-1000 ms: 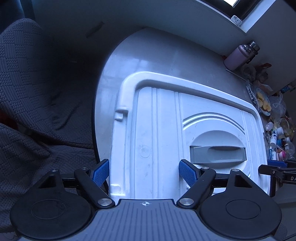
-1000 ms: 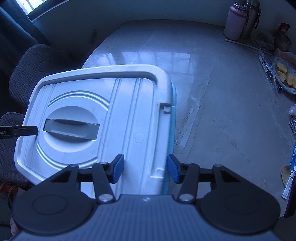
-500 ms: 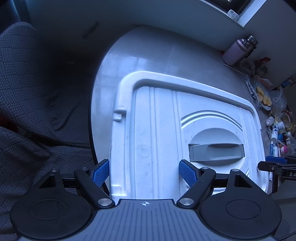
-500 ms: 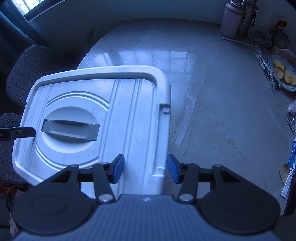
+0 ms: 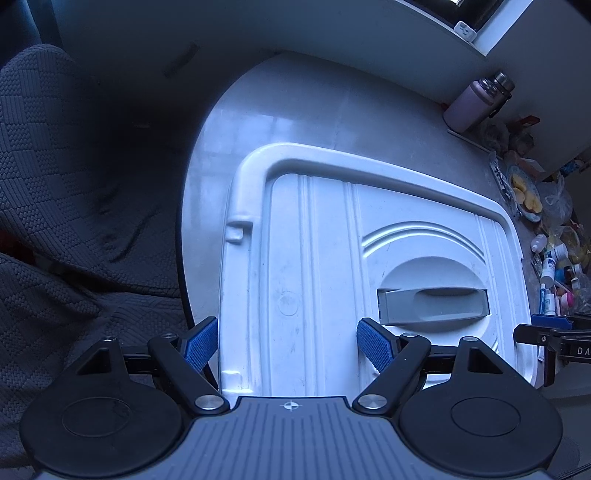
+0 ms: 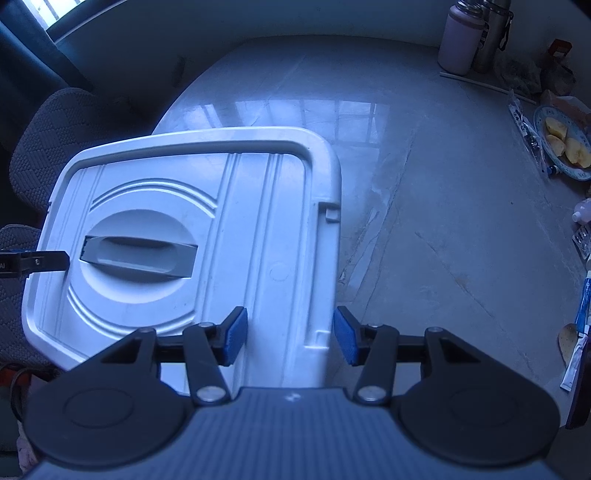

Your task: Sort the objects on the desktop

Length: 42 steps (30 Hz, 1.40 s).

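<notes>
Straddling the white lid (image 5: 317, 280); both grippers (image 5: 288, 341) (image 6: 290, 334) spread.

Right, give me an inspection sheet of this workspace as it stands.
Surface: pale marble-look table, glossy, rounded at its far end.
Job's things: white storage-box lid with grey recessed handle, lying at the table's near left part; the box under it is hidden.
Clutter: along the right edge, a pink flask beside a steel flask, a plate of fruit pieces, small bottles and tubes, sachets.
Grippers: left gripper open, straddling the lid's left edge; right gripper open, straddling its right edge. Whether the pads touch is unclear.
Cables: nothing seen.
Surroundings: dark quilted chair left of the table; window behind.
</notes>
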Each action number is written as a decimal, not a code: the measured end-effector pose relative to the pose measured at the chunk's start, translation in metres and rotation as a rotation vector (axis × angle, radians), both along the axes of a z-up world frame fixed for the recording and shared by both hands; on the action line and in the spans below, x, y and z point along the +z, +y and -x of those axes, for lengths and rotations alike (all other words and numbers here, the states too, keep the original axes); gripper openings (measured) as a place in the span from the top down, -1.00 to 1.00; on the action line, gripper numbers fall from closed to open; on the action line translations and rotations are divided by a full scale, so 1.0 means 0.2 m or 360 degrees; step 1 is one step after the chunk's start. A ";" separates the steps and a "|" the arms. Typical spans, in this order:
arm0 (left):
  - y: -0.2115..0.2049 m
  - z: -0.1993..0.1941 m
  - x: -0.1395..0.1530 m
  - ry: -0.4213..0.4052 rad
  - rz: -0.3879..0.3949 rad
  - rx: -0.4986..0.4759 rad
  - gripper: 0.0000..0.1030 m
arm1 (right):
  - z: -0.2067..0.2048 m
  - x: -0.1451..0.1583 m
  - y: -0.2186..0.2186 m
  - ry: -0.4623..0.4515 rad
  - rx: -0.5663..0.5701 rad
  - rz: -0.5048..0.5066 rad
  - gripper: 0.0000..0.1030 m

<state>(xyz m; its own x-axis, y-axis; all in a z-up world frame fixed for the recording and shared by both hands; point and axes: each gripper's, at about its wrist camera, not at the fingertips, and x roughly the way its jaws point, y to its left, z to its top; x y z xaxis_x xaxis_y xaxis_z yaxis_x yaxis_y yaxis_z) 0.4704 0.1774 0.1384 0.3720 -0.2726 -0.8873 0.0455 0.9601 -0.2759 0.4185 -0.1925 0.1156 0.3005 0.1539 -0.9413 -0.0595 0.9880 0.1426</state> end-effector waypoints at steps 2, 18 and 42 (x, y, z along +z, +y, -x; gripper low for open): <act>-0.02 0.01 0.01 -0.0015 -0.0043 -0.0018 -0.61 | 0.01 0.00 0.00 0.0003 -0.0018 0.0000 -0.11; -0.05 0.31 0.16 -0.0216 -0.0195 0.0146 -1.00 | 0.19 0.08 0.04 -0.0120 0.0007 -0.0034 -0.79; -0.23 1.34 0.10 -0.0816 -0.0347 0.0201 -1.00 | 1.07 0.03 0.17 -0.0749 -0.0051 0.0028 -0.82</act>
<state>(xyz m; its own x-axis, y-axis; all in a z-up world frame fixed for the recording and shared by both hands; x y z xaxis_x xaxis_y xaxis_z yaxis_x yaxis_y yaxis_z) 0.2019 0.1318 0.1584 0.7875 -0.0288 -0.6156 0.0027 0.9991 -0.0434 0.2041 -0.1579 0.1223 0.6993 0.1228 -0.7042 -0.0830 0.9924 0.0907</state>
